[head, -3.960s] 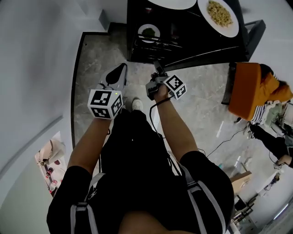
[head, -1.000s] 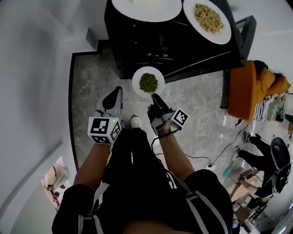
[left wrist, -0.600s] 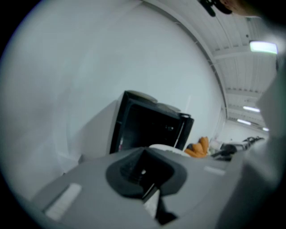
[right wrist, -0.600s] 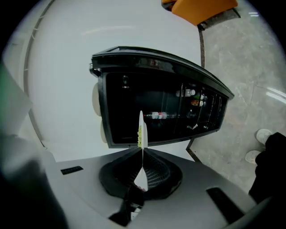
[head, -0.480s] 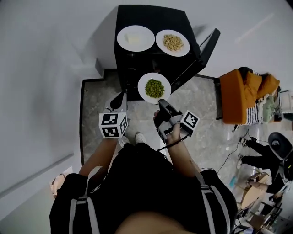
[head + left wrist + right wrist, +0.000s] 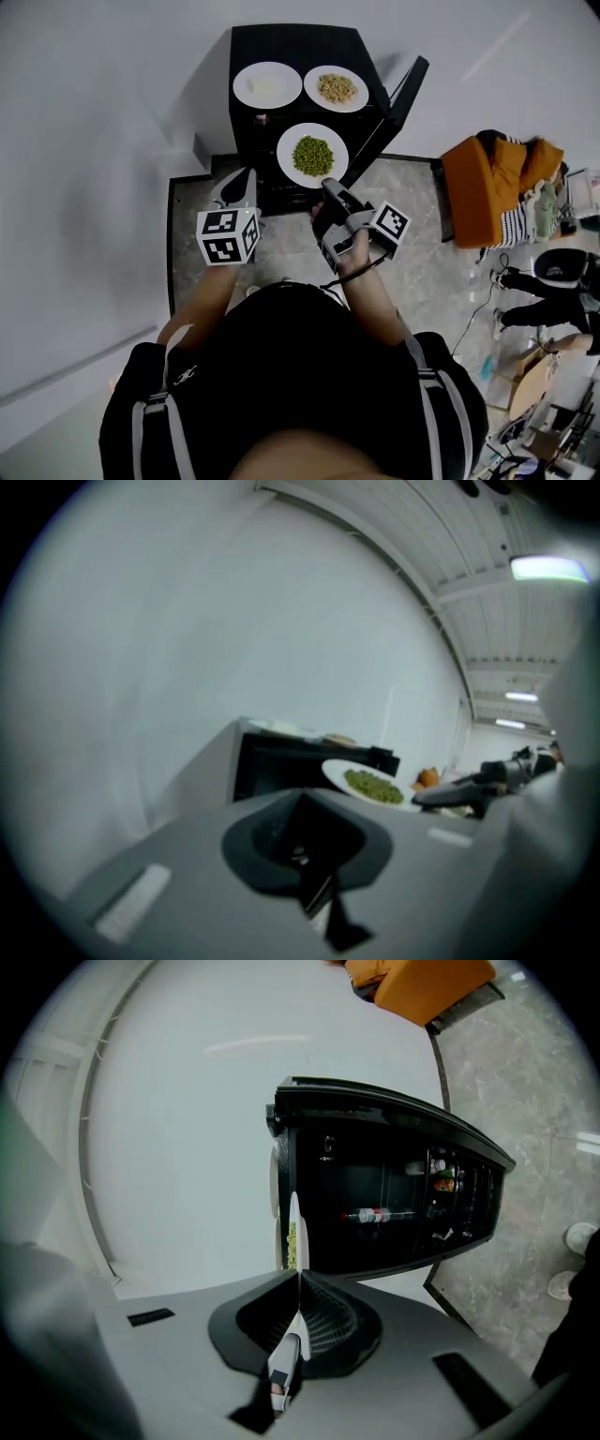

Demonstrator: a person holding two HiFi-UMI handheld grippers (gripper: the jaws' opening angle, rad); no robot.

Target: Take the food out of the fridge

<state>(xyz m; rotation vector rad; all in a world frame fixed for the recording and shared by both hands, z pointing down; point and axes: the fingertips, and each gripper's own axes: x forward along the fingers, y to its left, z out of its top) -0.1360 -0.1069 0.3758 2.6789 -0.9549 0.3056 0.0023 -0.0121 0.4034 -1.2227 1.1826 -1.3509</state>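
Plate of green food (image 6: 312, 155), head view: it is out of the fridge (image 6: 291, 42) and sits in the upper middle of the frame, in front of the open cabinet.
Right gripper, head view: our right gripper (image 6: 328, 187) lies just below the plate, with its fingers pinching the near rim.
Left gripper, head view: our left gripper (image 6: 242, 183) is to the left of the plate, apart from it.
Fridge top, head view: two more plates stand there, a plate with pale food (image 6: 267, 84) on the left and a plate of tan food (image 6: 336, 88) on the right.
Fridge door (image 6: 394, 103), head view: it is swung open toward the upper right.
Left gripper (image 6: 305, 855), left gripper view: we see the fingers pressed together with nothing between them.
Plate (image 6: 370, 785), left gripper view: it is right of centre, in front of the black fridge (image 6: 281, 761), with the right gripper (image 6: 469, 787) reaching in from the right edge.
Right gripper (image 6: 298, 1321), right gripper view: the fingers are closed on the plate's rim.
Plate (image 6: 292, 1232), right gripper view: it shows edge-on as a thin upright line at the centre, with green food showing on its left face.
Fridge (image 6: 375, 1110), right gripper view: it stands open behind the plate, and a bottle (image 6: 375, 1215) lies on a shelf inside.
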